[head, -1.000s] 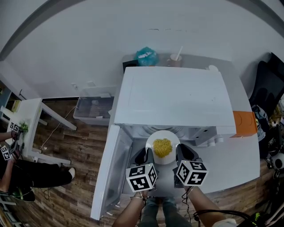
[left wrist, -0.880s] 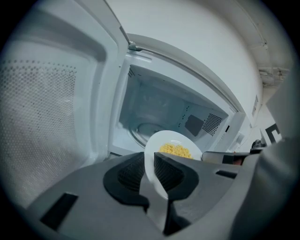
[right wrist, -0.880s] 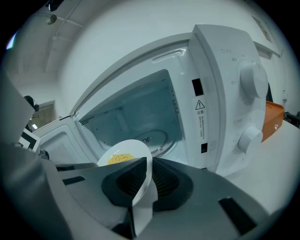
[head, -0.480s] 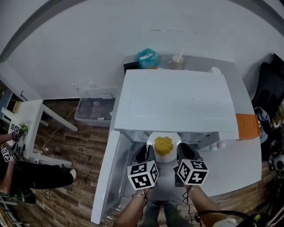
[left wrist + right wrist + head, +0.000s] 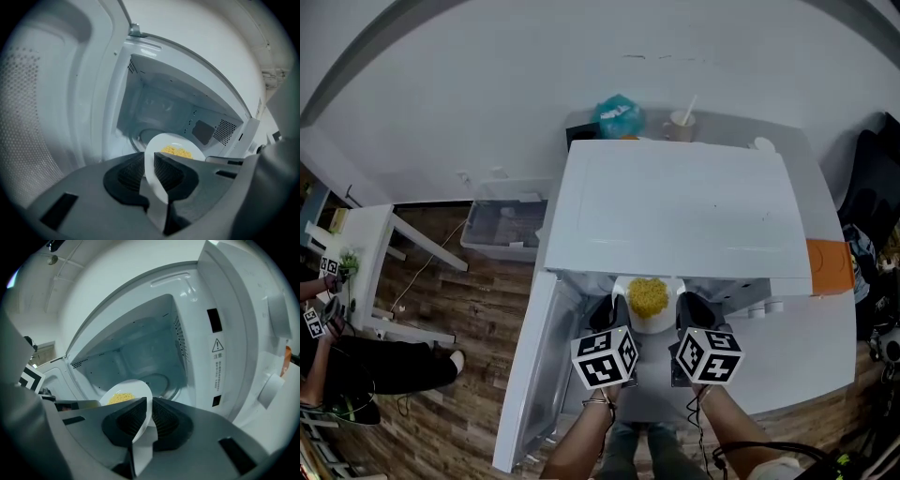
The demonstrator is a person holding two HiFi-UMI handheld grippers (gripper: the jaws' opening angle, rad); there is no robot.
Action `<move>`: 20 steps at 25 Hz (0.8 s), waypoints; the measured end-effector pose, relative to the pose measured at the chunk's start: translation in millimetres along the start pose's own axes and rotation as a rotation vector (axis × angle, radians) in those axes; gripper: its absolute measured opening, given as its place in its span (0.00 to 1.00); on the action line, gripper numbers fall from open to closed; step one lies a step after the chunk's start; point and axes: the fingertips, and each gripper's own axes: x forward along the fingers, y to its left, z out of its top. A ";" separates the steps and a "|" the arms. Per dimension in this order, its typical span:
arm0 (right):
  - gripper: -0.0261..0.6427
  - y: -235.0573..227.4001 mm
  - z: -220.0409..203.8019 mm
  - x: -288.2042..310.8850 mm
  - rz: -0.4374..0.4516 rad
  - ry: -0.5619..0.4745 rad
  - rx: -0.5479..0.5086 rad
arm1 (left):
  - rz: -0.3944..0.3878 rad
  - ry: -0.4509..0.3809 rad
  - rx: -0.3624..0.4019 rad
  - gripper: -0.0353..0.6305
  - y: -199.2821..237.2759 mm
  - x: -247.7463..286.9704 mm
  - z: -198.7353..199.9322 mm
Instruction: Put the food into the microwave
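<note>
A white plate (image 5: 651, 319) of yellow food (image 5: 647, 294) hangs at the mouth of the white microwave (image 5: 675, 211), half under its top edge. My left gripper (image 5: 616, 314) is shut on the plate's left rim and my right gripper (image 5: 685, 311) is shut on its right rim. In the left gripper view the plate (image 5: 159, 154) stands edge-on between the jaws, with the food (image 5: 177, 151) beyond and the open cavity (image 5: 159, 112) ahead. The right gripper view shows the plate (image 5: 140, 401), the food (image 5: 121, 398) and the glass turntable (image 5: 161, 383) inside.
The microwave door (image 5: 528, 375) swings open to the left. Its control panel (image 5: 216, 357) stands to the right of the cavity. On the counter behind lie a teal bag (image 5: 617, 116) and a cup with a straw (image 5: 681, 122); an orange object (image 5: 825, 266) sits at the right.
Both grippers have carried the plate forward, so it now reaches further under the microwave's top edge into the opening.
</note>
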 end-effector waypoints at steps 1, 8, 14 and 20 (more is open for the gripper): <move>0.11 -0.5 1.5 1.3 -0.002 -0.003 -0.001 | -0.001 -0.004 0.006 0.15 -0.5 1.2 1.6; 0.11 -1.3 9.0 10.7 -0.012 -0.032 0.002 | -0.004 -0.031 0.003 0.15 0.4 8.6 9.2; 0.11 -2.2 8.6 18.7 -0.021 -0.041 -0.004 | 0.018 -0.061 0.024 0.15 3.0 15.7 12.1; 0.11 -6.8 9.3 25.2 -0.045 -0.048 0.015 | 0.019 -0.068 0.030 0.15 2.7 24.6 13.3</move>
